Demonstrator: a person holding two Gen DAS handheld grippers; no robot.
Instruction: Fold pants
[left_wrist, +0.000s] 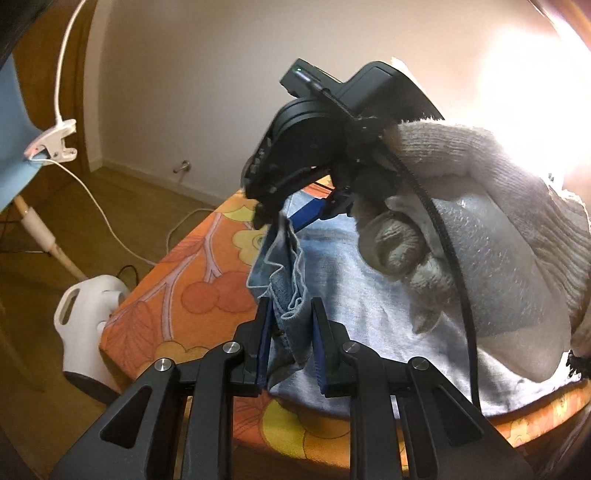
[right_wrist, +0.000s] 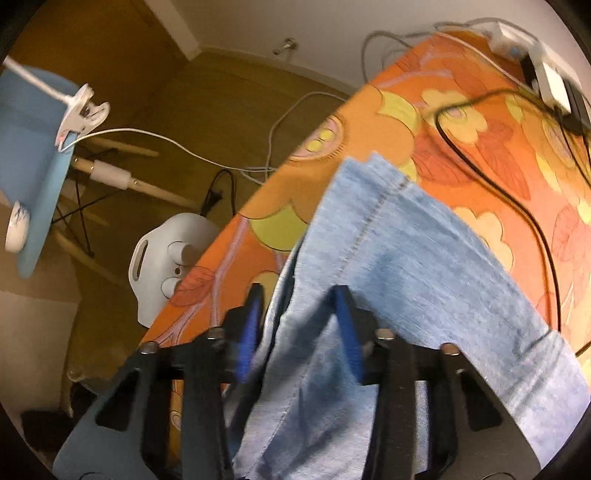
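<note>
Light blue denim pants (left_wrist: 369, 295) lie on a table with an orange flowered cloth (left_wrist: 184, 280). My left gripper (left_wrist: 290, 306) is shut on a bunched edge of the pants, lifted off the table. My right gripper (left_wrist: 280, 218), held by a gloved hand (left_wrist: 461, 221), grips the same fabric edge just beyond it. In the right wrist view, the right gripper (right_wrist: 295, 295) holds pants fabric (right_wrist: 406, 258) between its blue pads, and the cloth drapes over the right finger onto the table (right_wrist: 369, 122).
A white plastic jug (left_wrist: 88, 314) stands on the floor left of the table. A blue chair (right_wrist: 33, 155) with a clipped white cable (right_wrist: 81, 110) is at far left. Black cables (right_wrist: 517, 199) and a white power adapter (right_wrist: 550, 81) lie on the table's far side.
</note>
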